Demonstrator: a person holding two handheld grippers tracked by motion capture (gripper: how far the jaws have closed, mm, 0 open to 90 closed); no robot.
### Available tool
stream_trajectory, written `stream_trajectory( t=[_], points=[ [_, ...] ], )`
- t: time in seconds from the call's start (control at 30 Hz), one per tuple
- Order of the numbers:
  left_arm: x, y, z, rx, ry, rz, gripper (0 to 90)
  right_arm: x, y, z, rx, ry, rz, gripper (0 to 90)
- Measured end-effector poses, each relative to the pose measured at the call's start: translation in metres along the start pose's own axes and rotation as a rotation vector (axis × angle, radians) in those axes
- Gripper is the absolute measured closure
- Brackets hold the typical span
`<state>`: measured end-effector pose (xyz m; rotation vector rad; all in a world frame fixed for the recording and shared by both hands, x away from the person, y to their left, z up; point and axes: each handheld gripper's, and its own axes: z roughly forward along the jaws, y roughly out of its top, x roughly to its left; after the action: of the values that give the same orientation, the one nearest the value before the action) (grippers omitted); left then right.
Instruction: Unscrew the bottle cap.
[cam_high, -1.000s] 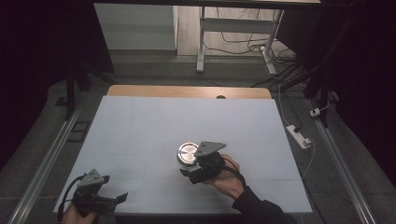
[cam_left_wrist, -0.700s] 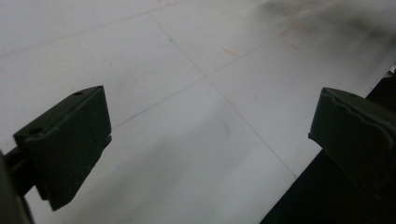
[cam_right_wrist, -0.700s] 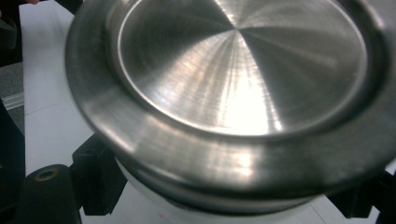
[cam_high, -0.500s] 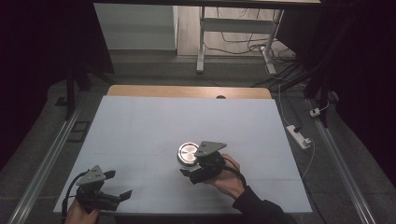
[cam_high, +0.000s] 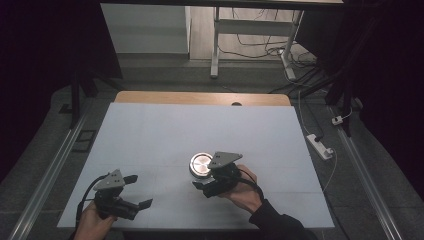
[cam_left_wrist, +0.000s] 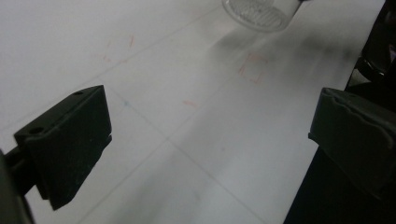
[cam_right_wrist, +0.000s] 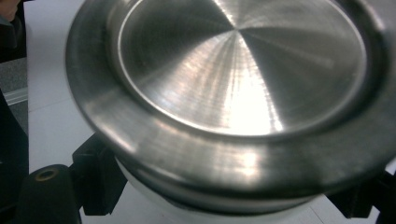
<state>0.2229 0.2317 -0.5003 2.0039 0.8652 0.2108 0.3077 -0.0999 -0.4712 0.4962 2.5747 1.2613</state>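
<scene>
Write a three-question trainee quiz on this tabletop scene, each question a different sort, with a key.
1. True or false: the left gripper has its jaws spread with nothing between them.
2. Multiple choice: the round metal-lidded container sits (A) at the table's far edge, (B) right at the right gripper, near the table's middle, (C) between the left gripper's jaws.
3. Fill in: in the right gripper view the lid's top looks brushed and ____.

Key
1. True; the left gripper view shows bare table between its jaws.
2. B.
3. Shiny (metallic). Whether the right gripper actually clamps the container cannot be told.
</scene>
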Motion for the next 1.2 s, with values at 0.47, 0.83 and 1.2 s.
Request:
stream_trajectory(
  t=[0.47, 0.83, 1.2],
  points=[
    [0.004, 0.041, 0.017, 0.013, -0.049, 0.086, 0.5, 0.000, 0.001, -0.001, -0.005, 0.007, -0.005, 15.2],
    [-0.001, 0.072, 0.038, 0.017, -0.125, 0.195, 0.0, -0.001, 0.000, -0.002, -0.010, 0.025, -0.004, 15.2],
    [0.000, 0.102, 0.057, -0.013, -0.267, 0.283, 0.0, -0.002, -0.001, -0.002, -0.015, 0.060, -0.021, 15.2]
  ],
)
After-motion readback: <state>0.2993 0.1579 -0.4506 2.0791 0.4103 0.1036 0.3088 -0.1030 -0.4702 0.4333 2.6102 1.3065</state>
